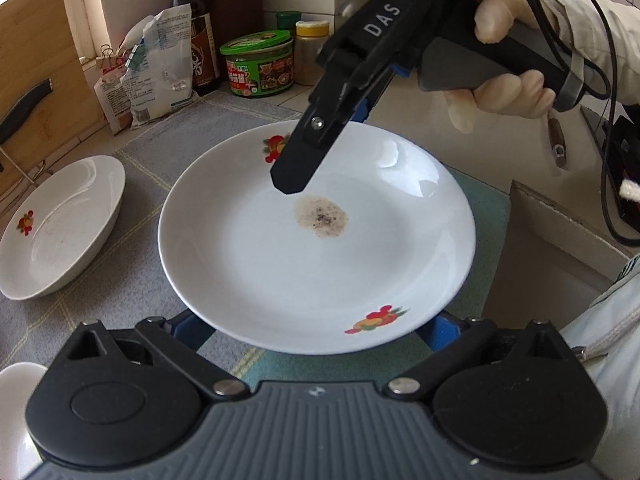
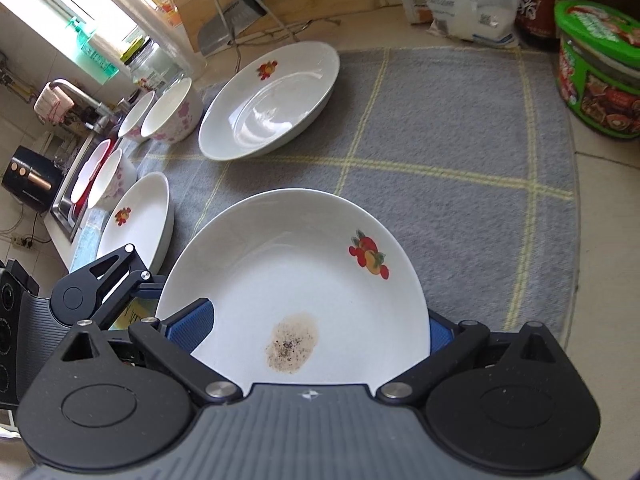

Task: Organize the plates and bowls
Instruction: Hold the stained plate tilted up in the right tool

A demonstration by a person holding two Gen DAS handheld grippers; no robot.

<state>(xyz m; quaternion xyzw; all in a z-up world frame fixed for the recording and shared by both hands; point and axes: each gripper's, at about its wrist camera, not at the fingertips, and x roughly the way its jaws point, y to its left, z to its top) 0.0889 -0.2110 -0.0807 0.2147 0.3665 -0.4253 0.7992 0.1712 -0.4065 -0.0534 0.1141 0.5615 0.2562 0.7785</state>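
Home kitchen: sink [image 2: 74, 184], sauce jar [image 2: 598, 80].

The stained plate [image 1: 316, 236] is viewed steeply from above and at close range by the left wrist camera, aimed toward the jars [image 1: 258, 64] along the back wall. The same plate [image 2: 296, 292] is seen from its opposite rim by the right wrist camera, turned toward the sink [image 2: 72, 196] at the frame's left. The checked mat [image 2: 440, 152] and a second plate [image 2: 272, 100] are shared.

White plate [image 1: 316, 272] with red fruit print, grey checked mat [image 2: 460, 132].
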